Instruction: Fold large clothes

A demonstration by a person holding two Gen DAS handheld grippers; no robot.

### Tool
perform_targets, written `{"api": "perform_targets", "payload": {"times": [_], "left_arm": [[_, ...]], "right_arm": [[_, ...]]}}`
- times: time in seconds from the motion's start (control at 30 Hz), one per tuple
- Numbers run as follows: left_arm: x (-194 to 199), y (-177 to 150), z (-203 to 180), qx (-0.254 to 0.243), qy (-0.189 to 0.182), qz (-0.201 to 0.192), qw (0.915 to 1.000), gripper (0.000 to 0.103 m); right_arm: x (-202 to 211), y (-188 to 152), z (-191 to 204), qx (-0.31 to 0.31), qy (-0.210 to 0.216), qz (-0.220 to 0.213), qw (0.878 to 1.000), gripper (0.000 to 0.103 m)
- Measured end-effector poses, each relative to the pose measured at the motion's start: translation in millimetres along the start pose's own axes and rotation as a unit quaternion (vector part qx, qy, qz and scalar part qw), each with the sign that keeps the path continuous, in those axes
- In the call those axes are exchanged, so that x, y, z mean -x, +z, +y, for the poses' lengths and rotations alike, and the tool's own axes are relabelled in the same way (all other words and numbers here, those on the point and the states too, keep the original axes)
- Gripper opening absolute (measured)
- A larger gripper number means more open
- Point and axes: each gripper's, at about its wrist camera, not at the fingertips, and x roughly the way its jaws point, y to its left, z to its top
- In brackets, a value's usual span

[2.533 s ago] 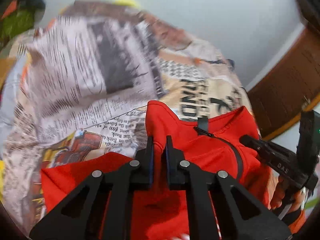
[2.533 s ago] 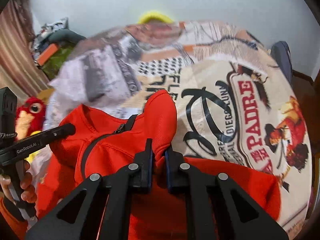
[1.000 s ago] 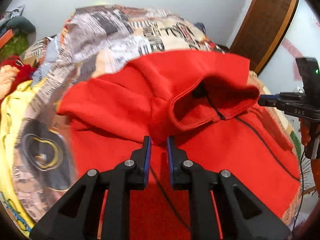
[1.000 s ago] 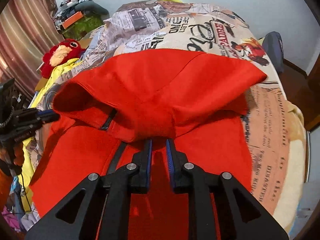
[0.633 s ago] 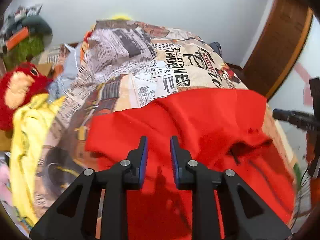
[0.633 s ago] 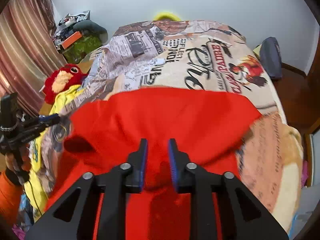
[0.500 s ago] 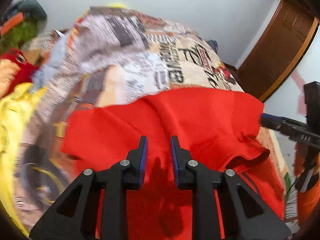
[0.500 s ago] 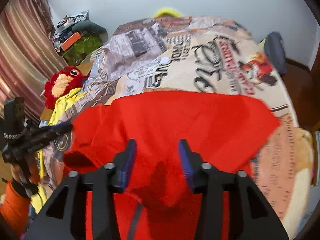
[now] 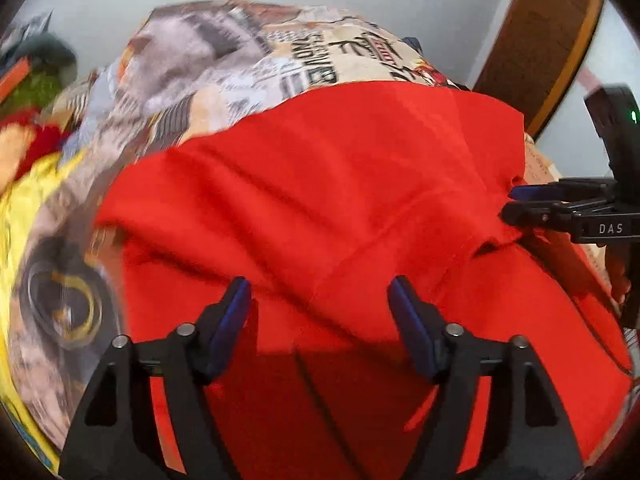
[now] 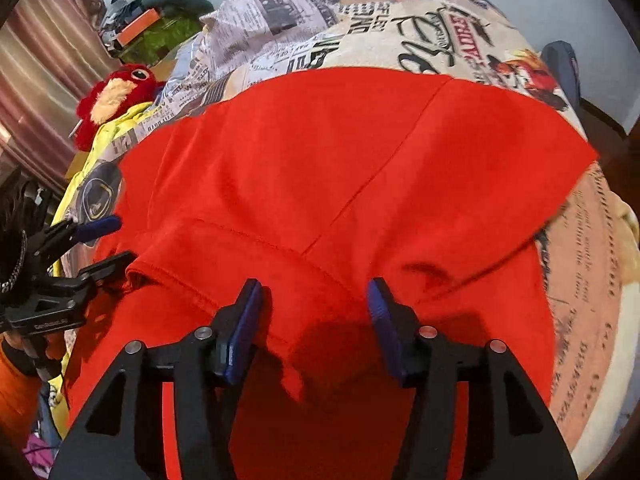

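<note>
A large red hooded garment [image 9: 340,184] lies folded over on the bed; it also fills the right wrist view [image 10: 340,168]. My left gripper [image 9: 320,304] is open and empty just above the folded edge. My right gripper [image 10: 314,304] is open and empty over the fold's near edge. The right gripper also shows at the right of the left wrist view [image 9: 516,204], and the left gripper at the left of the right wrist view [image 10: 108,240]; both stand at the garment's side edges.
The bed has a newspaper-print cover [image 10: 360,20]. A red plush toy [image 10: 116,96] and a yellow garment [image 9: 28,192] lie at the left. A wooden door [image 9: 548,40] stands at the right. Clutter [image 10: 152,16] sits at the far left.
Both grippers have opened and let go of the red garment. The top part of the garment now lies folded down over its lower part.
</note>
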Motion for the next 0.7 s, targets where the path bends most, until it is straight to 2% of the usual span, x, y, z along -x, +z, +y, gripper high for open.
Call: {"api": "perform_targets", "payload": {"times": [0.1, 0.2, 0.27, 0.37, 0.47, 0.6, 0.67, 0.7], "left_arm": [[13.6, -2.8, 24.8, 0.046, -0.007, 0.001, 0.9989, 0.072], [31.2, 0.3, 56.2, 0.103, -0.009, -0.018, 0.9944, 0.072], [37.9, 3.0, 77.0, 0.14, -0.037, -0.022, 0.9892, 0.072], [35.8, 10.4, 101.4, 0.182, -0.058, -0.026, 0.9812, 0.072], [21.3, 16.2, 123.3, 0.229, -0.091, -0.027, 0.9687, 0.072], [-17.0, 26.2, 142.9, 0.28, -0.137, -0.009, 0.9501, 0.055], [-32.0, 29.8, 148.0, 0.294, -0.139, -0.002, 0.9455, 0.049], [-43.6, 32.5, 150.6, 0.301, -0.136, 0.006, 0.9437, 0.041]], "right_arm": [[6.1, -4.3, 5.0, 0.009, -0.01, 0.003, 1.0, 0.052], [8.3, 0.2, 11.0, 0.03, -0.028, 0.006, 0.999, 0.052], [12.1, 4.1, 12.2, 0.04, -0.036, 0.002, 0.999, 0.052], [17.6, 14.6, 10.9, 0.037, -0.046, -0.019, 0.998, 0.052], [19.8, 24.1, 5.8, 0.017, -0.046, -0.037, 0.998, 0.053], [8.9, 34.4, -1.8, -0.001, -0.052, -0.041, 0.998, 0.053], [1.0, 36.5, -4.1, -0.002, -0.056, -0.035, 0.998, 0.054], [-4.1, 37.7, -6.7, -0.005, -0.058, -0.03, 0.998, 0.054]]}}
